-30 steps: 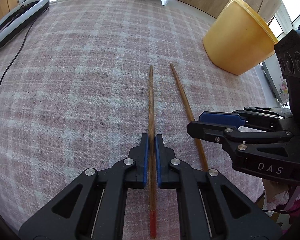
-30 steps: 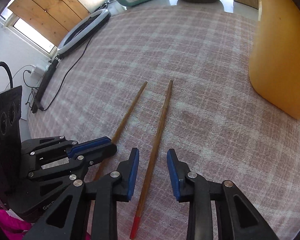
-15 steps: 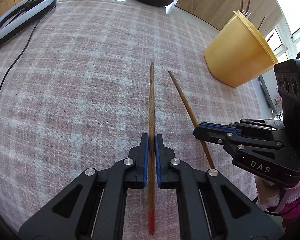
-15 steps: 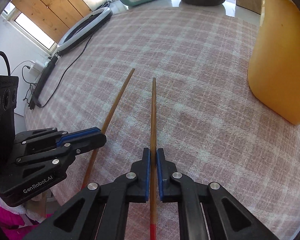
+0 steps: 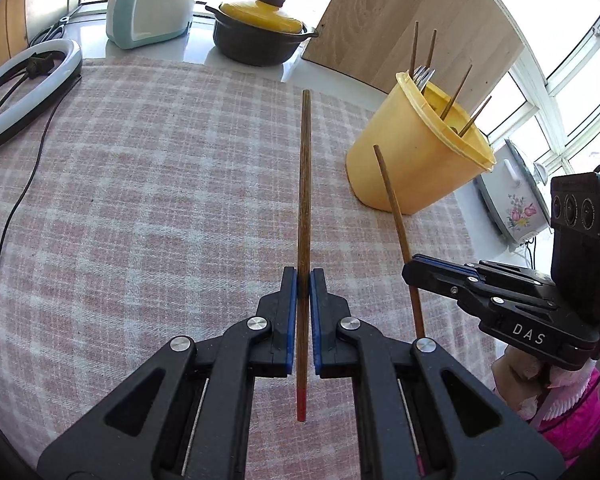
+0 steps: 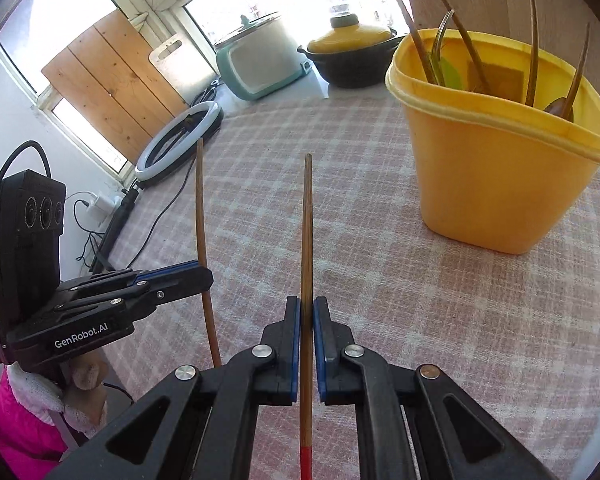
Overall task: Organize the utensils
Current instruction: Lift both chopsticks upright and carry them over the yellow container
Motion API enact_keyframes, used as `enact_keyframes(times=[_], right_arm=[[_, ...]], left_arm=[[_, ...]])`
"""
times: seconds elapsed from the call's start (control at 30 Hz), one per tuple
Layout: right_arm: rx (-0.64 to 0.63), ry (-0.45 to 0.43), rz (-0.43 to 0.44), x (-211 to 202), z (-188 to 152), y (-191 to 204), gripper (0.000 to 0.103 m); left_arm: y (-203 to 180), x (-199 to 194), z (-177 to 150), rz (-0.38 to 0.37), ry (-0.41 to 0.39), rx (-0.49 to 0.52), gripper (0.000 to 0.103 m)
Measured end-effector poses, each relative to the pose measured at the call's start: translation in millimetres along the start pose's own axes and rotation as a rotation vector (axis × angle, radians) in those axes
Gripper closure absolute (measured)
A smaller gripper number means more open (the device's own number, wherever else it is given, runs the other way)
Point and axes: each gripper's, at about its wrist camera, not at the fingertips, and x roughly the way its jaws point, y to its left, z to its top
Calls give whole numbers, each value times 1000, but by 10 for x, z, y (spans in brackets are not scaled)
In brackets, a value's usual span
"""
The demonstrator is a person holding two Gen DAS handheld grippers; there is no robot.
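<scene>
Sunlit windows back your bench (image 5: 148,184), which wears a soft woven cloth checked in pink and white. Your left tool (image 5: 303,280) is clamped narrow on a slim, round wooden chopstick (image 5: 304,184) with a red butt end, lifted clear of the cloth. Your right tool (image 6: 306,308) pinches a second chopstick (image 6: 307,232) of the same make, also off the cloth. Far right stands the smooth yellow plastic tub (image 6: 496,176), its rolled rim open upward, with chopsticks and a fork leaning inside. Bare cloth lies between both sticks' tips and the tub. At the far edge sit a dark pot with a glossy yellow lid (image 5: 260,28), a teal cooker (image 5: 148,4) and a white ring light (image 5: 24,88) at far left.
</scene>
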Motion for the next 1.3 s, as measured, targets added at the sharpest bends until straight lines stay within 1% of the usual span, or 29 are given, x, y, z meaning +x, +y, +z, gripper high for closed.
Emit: enact_keyframes(times=[0.17, 0.33, 0.63, 0.8, 1.03, 1.3], right_arm=[[40, -103, -11, -348, 41, -105, 99], [72, -202, -44, -651, 117, -246, 99], [99, -326, -96, -983, 284, -416, 99], [93, -369, -128, -1138, 366, -447, 99], [74, -405, -162, -1267, 476, -432, 99], [60, -429, -190, -1355, 588, -455, 99]], left_arm=[[-168, -105, 141, -33, -32, 38, 98], [-292, -173, 267, -58, -60, 76, 98], [-460, -269, 524, -88, -125, 114, 98], [-579, -333, 698, -91, -169, 146, 98], [-778, -383, 933, -73, -238, 200, 98], [-971, -380, 1126, -72, -283, 241, 98]])
